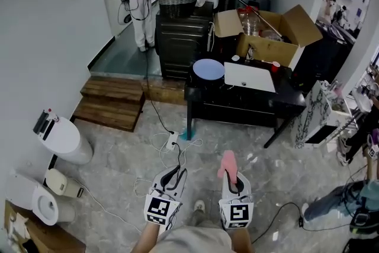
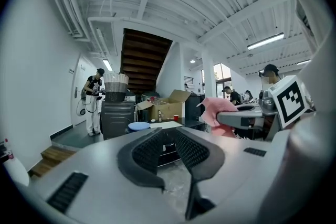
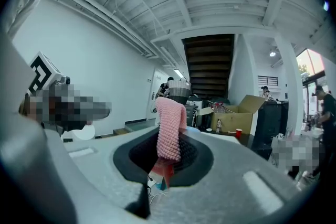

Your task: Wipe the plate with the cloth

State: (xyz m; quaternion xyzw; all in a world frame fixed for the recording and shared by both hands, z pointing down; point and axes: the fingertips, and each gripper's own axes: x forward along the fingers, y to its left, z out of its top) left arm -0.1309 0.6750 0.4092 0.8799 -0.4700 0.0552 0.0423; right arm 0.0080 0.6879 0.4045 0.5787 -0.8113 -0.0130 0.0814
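The cloth (image 1: pixel 228 164) is pink, knitted and soft. It looks light and floppy, so it will bend and bunch up when pushed. The right gripper (image 1: pixel 231 183) has its jaws pinching the cloth near its middle, and the top end sticks up past the jaws. That loose end is probably the part to rub with.

The left gripper (image 1: pixel 173 172) has its jaws spread a little, with nothing between them.

The plate (image 1: pixel 208 69) is round and pale blue. It sits far ahead at 12 o'clock, on the near left corner of the black bench (image 1: pixel 249 105), well apart from both grippers. A plate is hard and smooth and may slide or break, so the empty gripper could hold its rim.

A white flat sheet (image 1: pixel 249 76) lies just beside the plate at 3 o'clock. A red cup (image 1: pixel 275 66) and a cardboard box (image 1: pixel 272 38) stand behind it. Cables (image 1: pixel 170 142) lie on the floor between the person and the bench, and could trip feet.
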